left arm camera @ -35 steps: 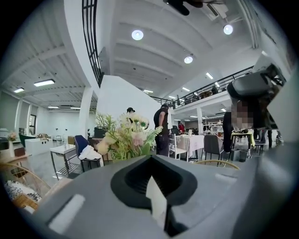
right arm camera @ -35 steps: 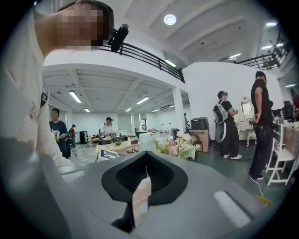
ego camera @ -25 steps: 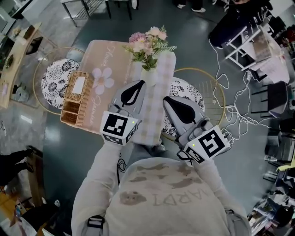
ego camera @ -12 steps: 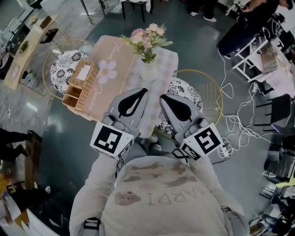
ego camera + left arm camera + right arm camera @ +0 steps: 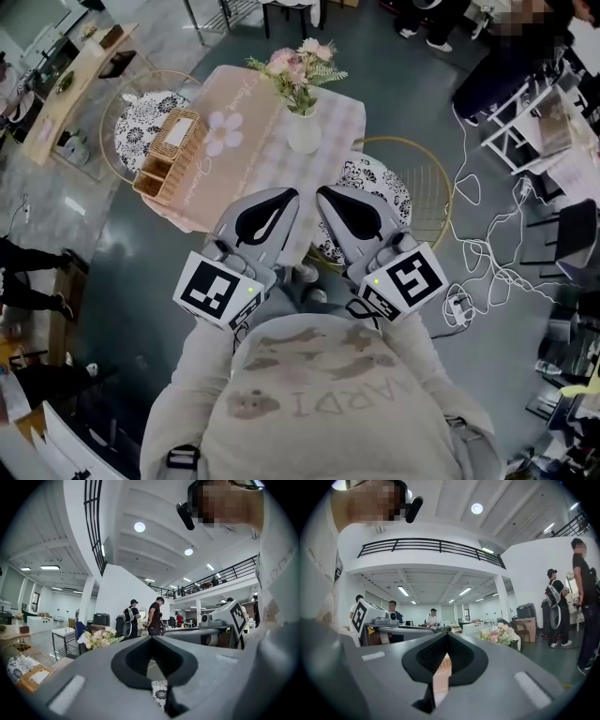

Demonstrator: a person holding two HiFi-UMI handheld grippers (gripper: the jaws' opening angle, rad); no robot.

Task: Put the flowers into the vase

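Flowers [image 5: 295, 70] stand in the white vase [image 5: 303, 134] on the far part of the surface [image 5: 246, 112] (a wicker basket [image 5: 169, 155] sits further left in the head view). The left hand-held gripper [image 5: 289, 193] and right hand-held gripper [image 5: 322, 191] hover side by side near the person's chest, both clenched on nothing, well apart from the vase.

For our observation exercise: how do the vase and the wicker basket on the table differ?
The vase is white, smooth and rounded; the wicker basket is tan, woven and boxy. The vase holds flowers; the wicker basket has none. Both stand on the table.
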